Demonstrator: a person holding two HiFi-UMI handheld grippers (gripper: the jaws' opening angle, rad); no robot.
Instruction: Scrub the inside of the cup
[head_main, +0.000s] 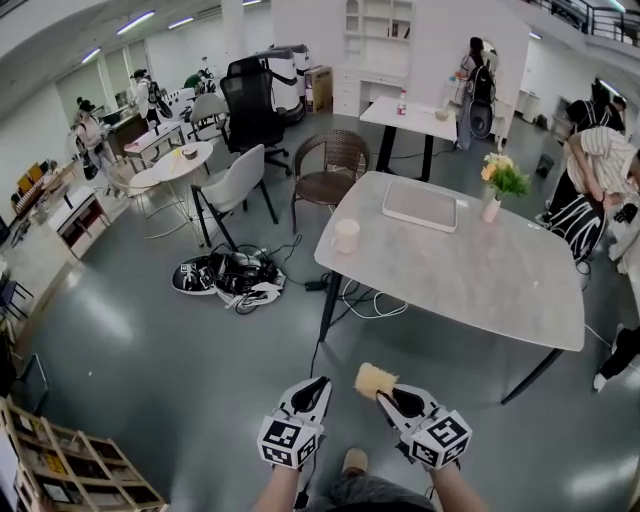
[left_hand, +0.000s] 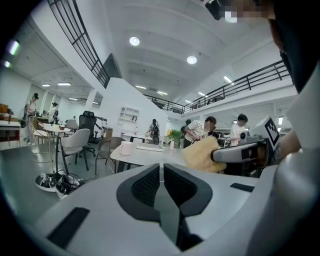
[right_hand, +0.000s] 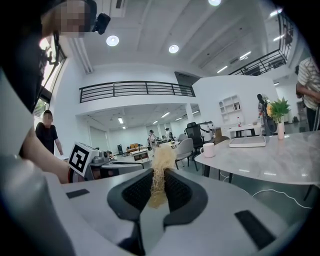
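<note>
- left gripper (head_main: 318, 386) — jaws together, nothing between them
- right gripper (head_main: 388, 395) — clamped on yellow sponge (head_main: 375, 380)
- cup (head_main: 346, 236) upright by left edge of table (head_main: 480, 275), well apart from both grippers

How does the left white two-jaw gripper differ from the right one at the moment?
The left gripper has its jaws closed on nothing, while the right gripper is clamped on a fluffy yellow scrubbing sponge. In the head view the left gripper angles rightwards and the right gripper leftwards. Both are held over the floor, short of the grey table and its white cup.
</note>
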